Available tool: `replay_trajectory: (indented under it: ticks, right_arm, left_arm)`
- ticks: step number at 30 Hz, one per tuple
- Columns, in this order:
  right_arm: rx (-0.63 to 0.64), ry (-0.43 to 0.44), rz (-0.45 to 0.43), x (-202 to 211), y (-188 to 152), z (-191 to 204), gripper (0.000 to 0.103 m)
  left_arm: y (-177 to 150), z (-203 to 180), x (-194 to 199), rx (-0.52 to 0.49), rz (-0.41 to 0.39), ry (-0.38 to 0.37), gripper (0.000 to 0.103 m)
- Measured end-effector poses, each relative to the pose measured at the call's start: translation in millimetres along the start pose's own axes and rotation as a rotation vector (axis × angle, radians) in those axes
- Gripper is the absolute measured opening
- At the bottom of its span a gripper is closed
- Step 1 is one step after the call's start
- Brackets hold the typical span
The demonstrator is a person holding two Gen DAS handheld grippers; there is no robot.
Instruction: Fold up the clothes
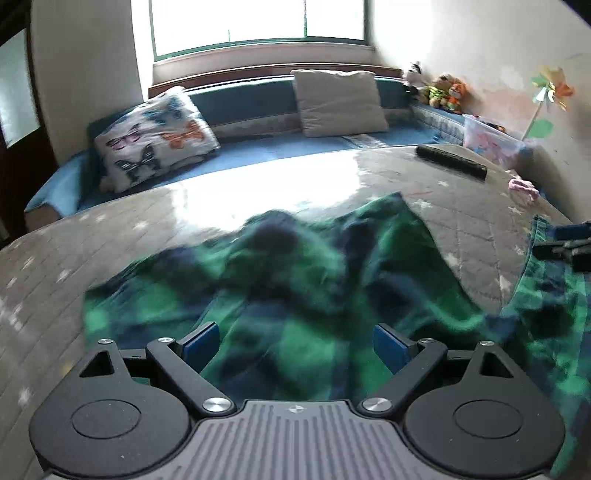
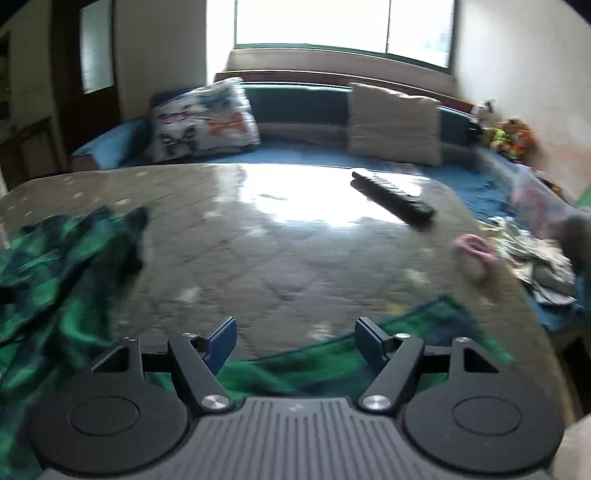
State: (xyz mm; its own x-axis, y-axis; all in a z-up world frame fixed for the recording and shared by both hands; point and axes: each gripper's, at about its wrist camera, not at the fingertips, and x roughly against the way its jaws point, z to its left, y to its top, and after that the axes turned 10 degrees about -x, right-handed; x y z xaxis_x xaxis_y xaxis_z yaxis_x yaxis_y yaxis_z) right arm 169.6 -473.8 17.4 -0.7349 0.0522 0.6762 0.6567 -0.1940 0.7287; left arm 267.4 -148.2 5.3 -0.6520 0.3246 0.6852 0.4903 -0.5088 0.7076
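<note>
Daylight from the window glares on the quilted table you work at, with a blue daybed behind it. One garment, green and navy plaid, lies rumpled on the table's near side, blurred in both views. Your left gripper hangs over the garment's middle, jaws wide, nothing between the pads. Your right gripper sits over the garment's near right edge, jaws also apart and empty. One dark remote lies on the table's far right, well clear of the garment. One pink scrap sits at the table's right edge. Two pillows lean behind the table, one with butterflies, one plain. Soft toys cluster beyond the table's right corner, too blurred to count.
</note>
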Motion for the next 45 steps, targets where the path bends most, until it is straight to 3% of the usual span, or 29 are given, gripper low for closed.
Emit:
replay_trajectory:
  ticks: [4,7,9,11,13,15,23,31,38,43,45]
  right_arm:
    - [0.021,0.055,0.012,-6.0,2.4,15.4,0.072]
    - [0.036,0.083,0.020,-11.2,5.0,24.9,0.072]
    - [0.045,0.090,0.026,-15.4,4.4,28.4,0.072]
    - [0.051,0.093,0.030,-17.4,3.6,30.5,0.072]
    - [0.056,0.089,0.027,-17.4,3.1,31.9,0.072]
    - [0.051,0.092,0.027,-15.2,3.1,31.3,0.072]
    - [0.050,0.100,0.025,-8.1,-1.0,38.3,0.072]
    - [0.059,0.120,0.031,0.6,-7.1,55.7,0.072]
    - [0.078,0.118,0.024,10.0,-4.7,69.4,0.072]
    - [0.087,0.121,0.035,11.3,-5.6,77.8,0.072]
    - [0.089,0.128,0.042,11.4,-6.0,80.0,0.072]
  left_arm:
    - [13.9,-10.5,-34.1,-0.050,0.021,0.026,0.090]
    - [17.0,-12.5,-57.1,-0.052,0.046,0.034,0.080]
    - [17.2,-12.0,-67.9,-0.043,0.061,0.028,0.068]
    - [16.0,-10.6,-73.2,-0.046,0.071,0.026,0.048]
    - [14.3,-6.7,-70.4,-0.030,0.056,0.014,0.020]
    - [12.6,3.2,-60.0,0.012,0.041,0.002,0.009]
    - [-2.3,77.7,34.3,0.189,-0.106,0.148,0.005]
    - [-71.7,159.7,153.0,0.380,-0.169,0.394,0.005]
    - [-160.6,197.7,217.9,0.519,-0.107,0.531,0.005]
    - [-210.6,214.1,217.8,0.574,0.031,0.626,0.005]
    - [-226.4,221.7,215.2,0.607,0.074,0.619,0.005]
